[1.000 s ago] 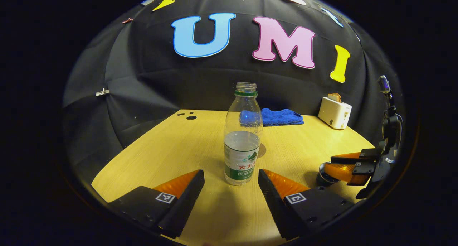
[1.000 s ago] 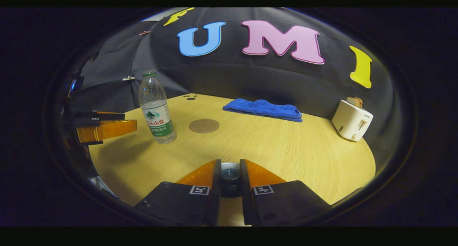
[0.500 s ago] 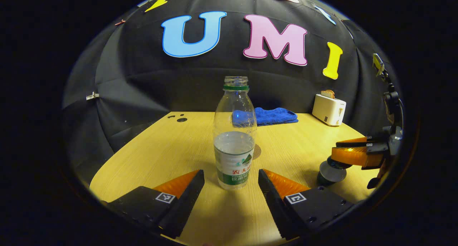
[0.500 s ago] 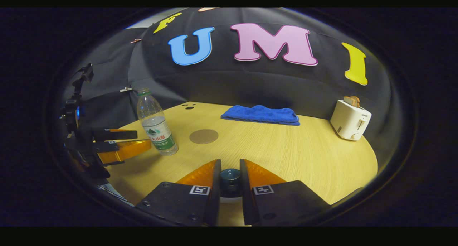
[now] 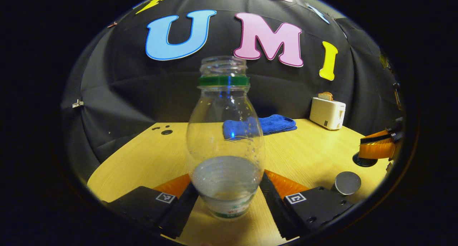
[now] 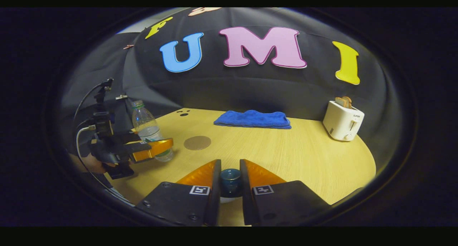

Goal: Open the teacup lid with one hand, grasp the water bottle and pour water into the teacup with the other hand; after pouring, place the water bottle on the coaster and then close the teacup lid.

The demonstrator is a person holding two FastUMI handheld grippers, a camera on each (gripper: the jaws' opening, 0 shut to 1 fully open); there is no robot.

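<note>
Nearby, toaster [image 6: 342, 121], blue towel [image 6: 252, 118], coaster [image 6: 197, 143] beside water bottle [image 5: 225, 145].

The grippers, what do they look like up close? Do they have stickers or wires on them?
Each gripper is a dark, blocky body ending in two wedge-shaped fingers. The left gripper and the right gripper both wear small square black-and-white markers, one per finger. In the right gripper view, the left gripper has a pale cable looping from it and a small mast on top.
</note>
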